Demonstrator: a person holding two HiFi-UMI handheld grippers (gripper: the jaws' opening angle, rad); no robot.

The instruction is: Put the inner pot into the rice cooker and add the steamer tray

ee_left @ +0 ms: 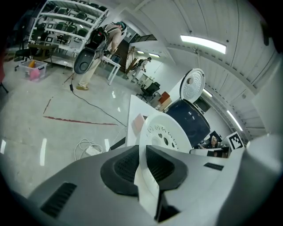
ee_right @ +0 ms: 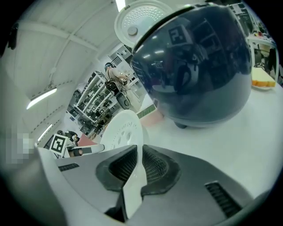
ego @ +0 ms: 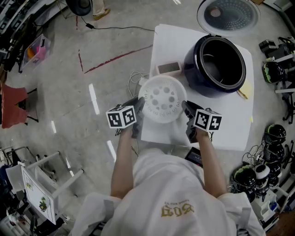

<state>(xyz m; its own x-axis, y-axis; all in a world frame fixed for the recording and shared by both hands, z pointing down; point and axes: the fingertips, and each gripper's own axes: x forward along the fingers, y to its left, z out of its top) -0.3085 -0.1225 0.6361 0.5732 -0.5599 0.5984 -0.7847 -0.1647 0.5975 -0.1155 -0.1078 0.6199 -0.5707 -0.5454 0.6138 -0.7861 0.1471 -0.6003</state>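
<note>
White plastic fills the gap in both of my pairs of jaws. It is the steamer tray (ego: 161,99), a round dish with holes through its floor, pinched by its rim from two opposite sides. My left gripper (ee_left: 143,154) has its ribbed dark pads clenched on the thin rim at the tray's left edge. The rim runs edge-on between them and out past the tips. My right gripper (ee_right: 138,156) grasps the opposite edge the same way, a pad pressed on either face of the rim. The tray spans from one set of jaws to the other, roughly level, over the near part of the white table (ego: 239,124). Beyond the tips of both jaws, and more toward the right gripper's side, the dark blue rice cooker (ego: 216,64) stands on the table apart from the tray. Its lid (ego: 228,14) is thrown back and its dark hollow is open to the top. Just past the tray's far edge, between it and the cooker, lies a small flat rectangular pad (ego: 168,68) with a pinkish face. A yellow piece (ego: 243,90) lies on the table beside the cooker, off to the right of my right jaws. To the left of my left jaws, down on the grey floor (ego: 69,92), a white cable (ego: 133,79) is coiled by the table's edge.
</note>
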